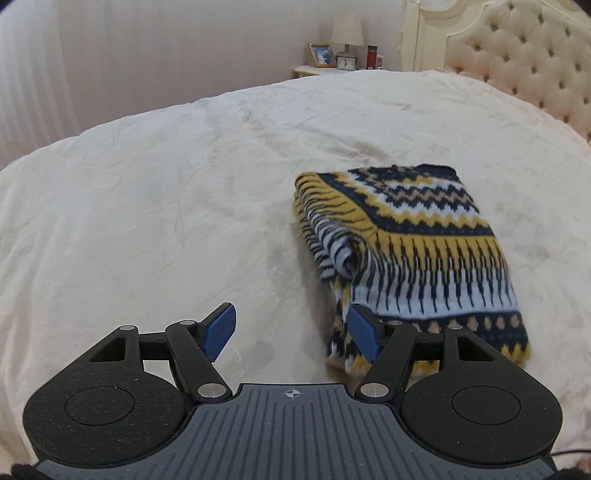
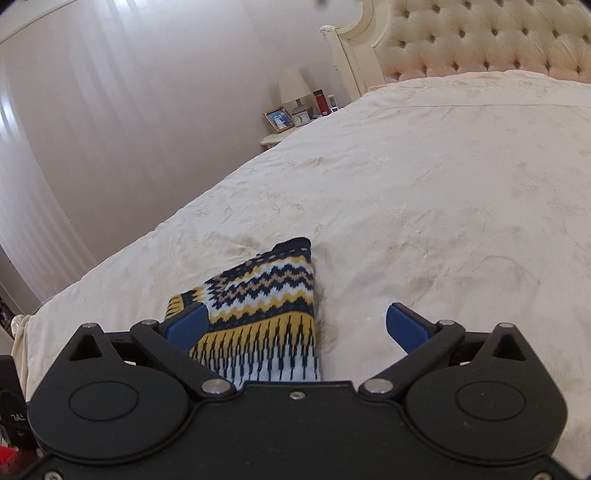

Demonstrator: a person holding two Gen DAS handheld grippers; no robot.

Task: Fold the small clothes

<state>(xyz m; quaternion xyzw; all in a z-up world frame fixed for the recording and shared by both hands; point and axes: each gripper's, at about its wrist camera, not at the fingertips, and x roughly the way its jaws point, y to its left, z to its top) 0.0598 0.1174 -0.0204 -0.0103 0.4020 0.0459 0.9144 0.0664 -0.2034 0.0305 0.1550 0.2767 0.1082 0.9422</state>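
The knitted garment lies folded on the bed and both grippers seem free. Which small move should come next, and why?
Probably draw both grippers back. The patterned garment already lies folded on the bedspread. The left gripper and right gripper are open, and no fingers press on it. One rolled edge at its left side looks loose, so a light tuck there could follow.

A bedroom in a home. A wide bed (image 1: 184, 184) with a cream cover fills most of the view, backed by a tufted cream headboard (image 2: 480, 40). Beside it a small nightstand (image 1: 314, 70) carries a lamp (image 1: 347, 33), a framed photo (image 1: 320, 55), a small clock (image 1: 345, 63) and a red bottle (image 1: 371, 57). Pale curtains (image 2: 55, 166) hang along the wall.
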